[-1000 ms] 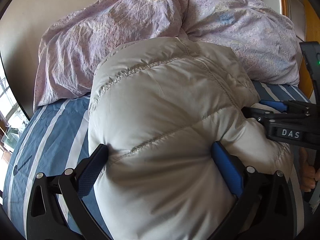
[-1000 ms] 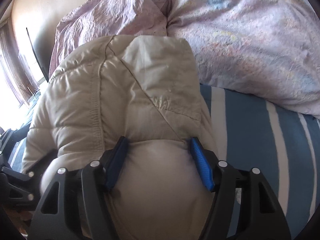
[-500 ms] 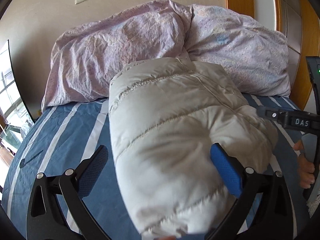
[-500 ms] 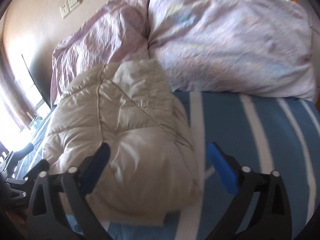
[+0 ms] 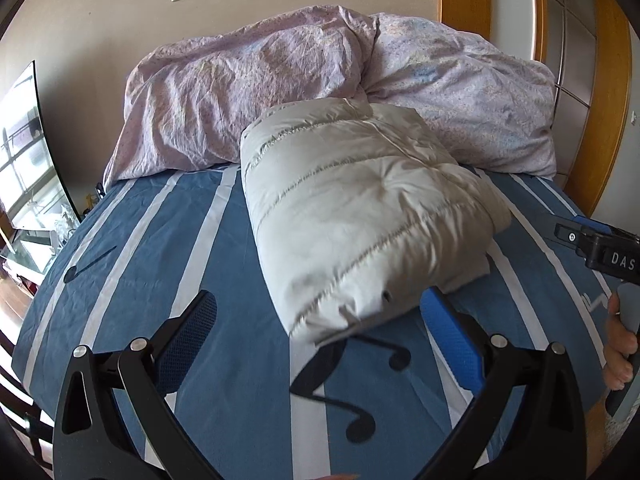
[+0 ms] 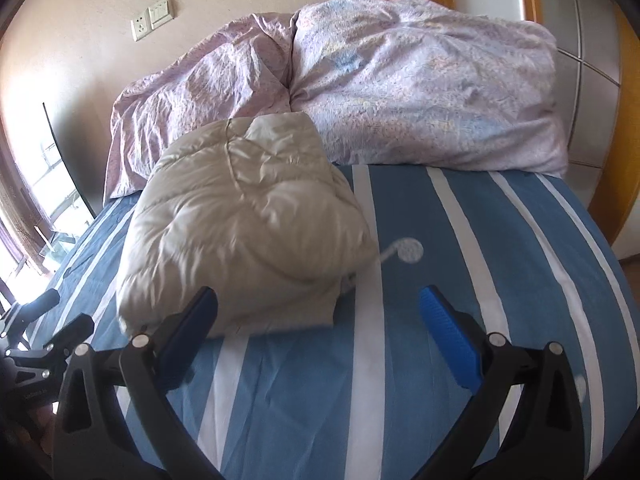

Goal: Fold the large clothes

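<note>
A cream puffer jacket (image 5: 360,208) lies folded into a thick bundle on the blue striped bed sheet (image 5: 160,248), its far end against the pillows. It also shows in the right wrist view (image 6: 244,224). My left gripper (image 5: 320,340) is open and empty, just in front of the bundle's near end. My right gripper (image 6: 318,334) is open and empty, in front of the bundle's right corner. The right gripper's body shows at the right edge of the left wrist view (image 5: 600,248).
Two lilac pillows (image 5: 248,92) (image 6: 432,92) lie at the head of the bed against the wall. A wooden frame (image 5: 600,120) stands at the right. A window (image 6: 36,200) is at the left. The sheet (image 6: 480,260) spreads to the right of the jacket.
Both grippers have let go of the jacket, opened wide and pulled back toward me. The folded jacket now rests on the sheet by itself.
</note>
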{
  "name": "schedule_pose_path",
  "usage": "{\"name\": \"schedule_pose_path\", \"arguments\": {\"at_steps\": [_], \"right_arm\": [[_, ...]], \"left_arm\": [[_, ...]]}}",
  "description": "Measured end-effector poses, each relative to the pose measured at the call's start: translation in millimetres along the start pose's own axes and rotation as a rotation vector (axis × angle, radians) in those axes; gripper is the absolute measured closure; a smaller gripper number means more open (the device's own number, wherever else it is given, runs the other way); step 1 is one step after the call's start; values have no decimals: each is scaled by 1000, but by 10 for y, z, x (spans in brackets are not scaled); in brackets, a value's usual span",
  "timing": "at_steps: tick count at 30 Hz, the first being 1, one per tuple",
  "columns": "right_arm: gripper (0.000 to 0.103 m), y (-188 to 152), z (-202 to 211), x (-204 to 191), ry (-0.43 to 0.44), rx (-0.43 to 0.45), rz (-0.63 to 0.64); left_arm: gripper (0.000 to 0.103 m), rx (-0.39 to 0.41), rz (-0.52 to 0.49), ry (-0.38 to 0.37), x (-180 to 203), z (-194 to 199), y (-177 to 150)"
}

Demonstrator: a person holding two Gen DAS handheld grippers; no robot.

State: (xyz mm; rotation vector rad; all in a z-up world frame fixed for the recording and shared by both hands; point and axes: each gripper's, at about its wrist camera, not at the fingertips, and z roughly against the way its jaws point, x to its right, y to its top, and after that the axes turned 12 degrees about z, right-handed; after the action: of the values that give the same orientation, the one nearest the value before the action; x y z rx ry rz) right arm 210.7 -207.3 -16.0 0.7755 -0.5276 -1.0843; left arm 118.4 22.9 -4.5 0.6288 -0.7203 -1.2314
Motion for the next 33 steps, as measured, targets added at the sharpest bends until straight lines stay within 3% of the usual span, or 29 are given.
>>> {"name": "schedule_pose_path", "arguments": {"at_steps": [15, 33], "right_arm": [[2, -492, 742, -365, -103, 48, 23], [2, -620, 951, -400, -102, 40, 36]], "left_arm": [[1, -24, 27, -23, 9, 569, -186], [1, -24, 12, 1, 56, 719, -327]]}}
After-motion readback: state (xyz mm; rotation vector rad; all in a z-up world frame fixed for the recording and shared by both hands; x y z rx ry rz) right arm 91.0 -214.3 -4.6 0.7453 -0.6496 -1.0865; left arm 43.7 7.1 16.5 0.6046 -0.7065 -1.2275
